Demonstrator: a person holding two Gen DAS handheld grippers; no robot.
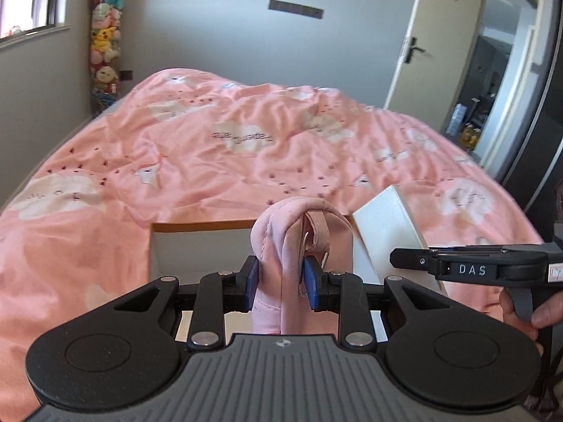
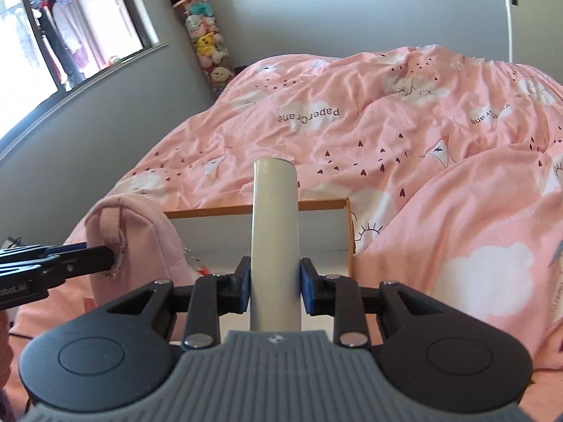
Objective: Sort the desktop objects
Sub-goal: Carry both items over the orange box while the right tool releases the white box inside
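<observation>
My left gripper (image 1: pixel 281 277) is shut on a pink fabric pouch (image 1: pixel 278 242) with a strap and a metal ring, held in the air over the bed. In the right wrist view the same pouch (image 2: pixel 133 235) hangs at the left from that gripper (image 2: pixel 109 258). My right gripper (image 2: pixel 275 277) is shut on a white roll of tape (image 2: pixel 275 218), seen edge-on. The left wrist view shows the roll (image 1: pixel 387 232) at the right, beside the right gripper (image 1: pixel 397 258). An open cardboard box (image 1: pixel 197 242), orange-rimmed and white inside, lies on the bed just beyond both grippers (image 2: pixel 323 225).
A rumpled pink duvet (image 1: pixel 246 147) covers the whole bed. A tall column of plush toys (image 1: pixel 103 42) stands in the far corner by a window (image 2: pixel 70 28). An open door (image 1: pixel 440 45) is at the far right. A hand (image 1: pixel 527 309) holds the right gripper's handle.
</observation>
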